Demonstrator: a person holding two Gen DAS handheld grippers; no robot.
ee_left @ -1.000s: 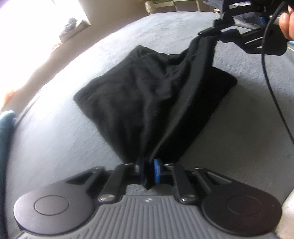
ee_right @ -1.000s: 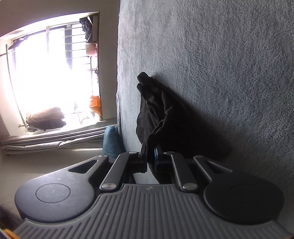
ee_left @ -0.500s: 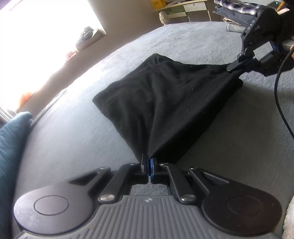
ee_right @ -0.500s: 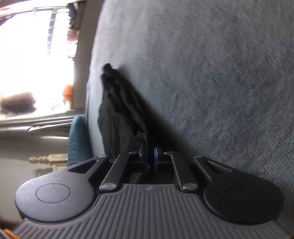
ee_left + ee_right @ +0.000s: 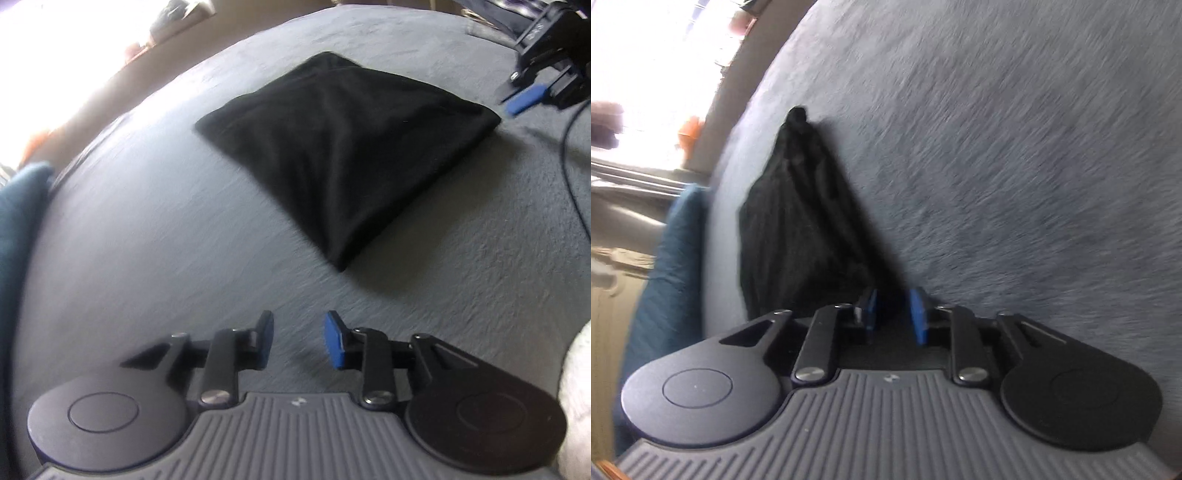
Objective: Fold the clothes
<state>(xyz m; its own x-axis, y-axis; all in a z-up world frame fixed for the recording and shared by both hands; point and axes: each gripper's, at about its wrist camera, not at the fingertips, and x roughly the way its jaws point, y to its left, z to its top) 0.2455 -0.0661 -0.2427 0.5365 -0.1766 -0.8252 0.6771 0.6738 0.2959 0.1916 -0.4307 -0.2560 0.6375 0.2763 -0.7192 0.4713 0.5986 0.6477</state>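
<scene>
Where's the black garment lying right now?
In the left wrist view the black garment lies folded on the grey bed cover, ahead of the opening, empty left claw, with the right claw just off its far right corner.

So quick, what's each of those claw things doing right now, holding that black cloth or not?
Left gripper: fingers opening, nothing between them; black cloth lies clear ahead.
Right gripper: fingers opening, the cloth's corner between them, seemingly let go.
</scene>
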